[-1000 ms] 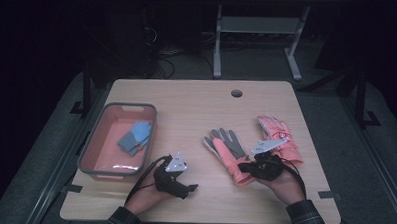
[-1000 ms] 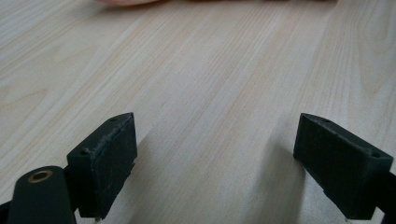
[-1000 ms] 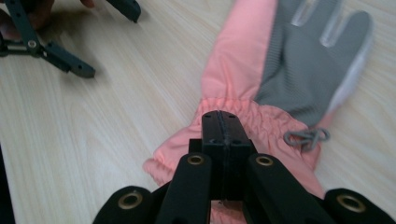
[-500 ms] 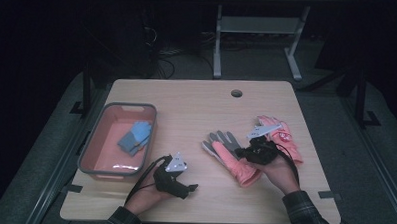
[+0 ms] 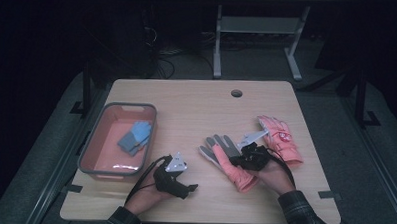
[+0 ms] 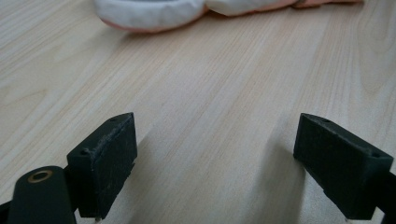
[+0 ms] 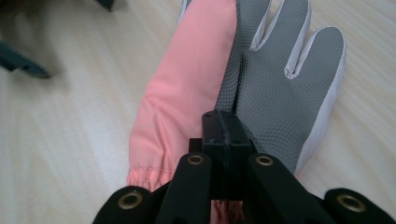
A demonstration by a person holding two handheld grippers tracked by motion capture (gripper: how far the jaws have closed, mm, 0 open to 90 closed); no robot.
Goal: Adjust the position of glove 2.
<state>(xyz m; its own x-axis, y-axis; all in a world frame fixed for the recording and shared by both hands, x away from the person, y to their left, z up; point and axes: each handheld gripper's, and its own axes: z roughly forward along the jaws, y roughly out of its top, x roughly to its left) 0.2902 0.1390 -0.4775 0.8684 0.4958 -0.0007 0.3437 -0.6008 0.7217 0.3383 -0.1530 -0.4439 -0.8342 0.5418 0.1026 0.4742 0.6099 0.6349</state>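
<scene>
Right tongs [image 7: 223, 128] are fully closed w/ jaws pressed together, sitting over the near glove [image 5: 230, 162], which lies palm-up mid-right on the counter [image 5: 196, 112]; whether any fabric is pinched btwn them can't be told. Risk: if only a thin fold is caught, it probably slips out on lifting, or the glove drags and bumps the 2nd glove [image 5: 281, 140] just to its right. Left tongs [image 6: 219, 158] are open, empty, low over bare counter, near the bin [image 5: 93, 141] at left w/ blue cloth [image 5: 135, 136] inside.
</scene>
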